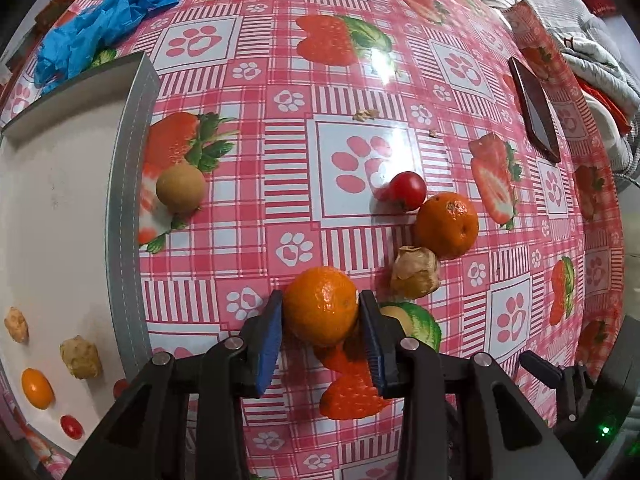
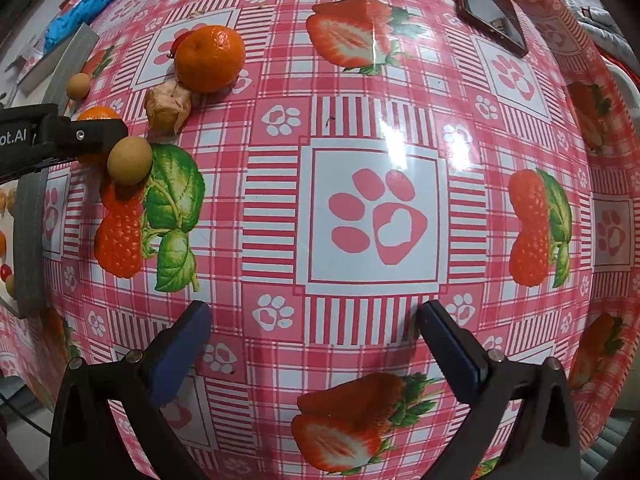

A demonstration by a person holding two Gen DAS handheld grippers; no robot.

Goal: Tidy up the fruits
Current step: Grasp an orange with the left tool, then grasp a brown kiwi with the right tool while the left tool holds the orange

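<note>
While the left gripper (image 1: 320, 316) pinches a mandarin (image 1: 321, 304) between its blue pads, low over the tablecloth (image 1: 280, 152), the step in hand seems to be the pick-up. Next it probably must lift the fruit clear of the longan (image 2: 130, 160) just beside it and carry it to the white tray (image 1: 60, 208) on the left. The right gripper (image 2: 316, 320) hangs with fingers spread, holding nothing.
</note>
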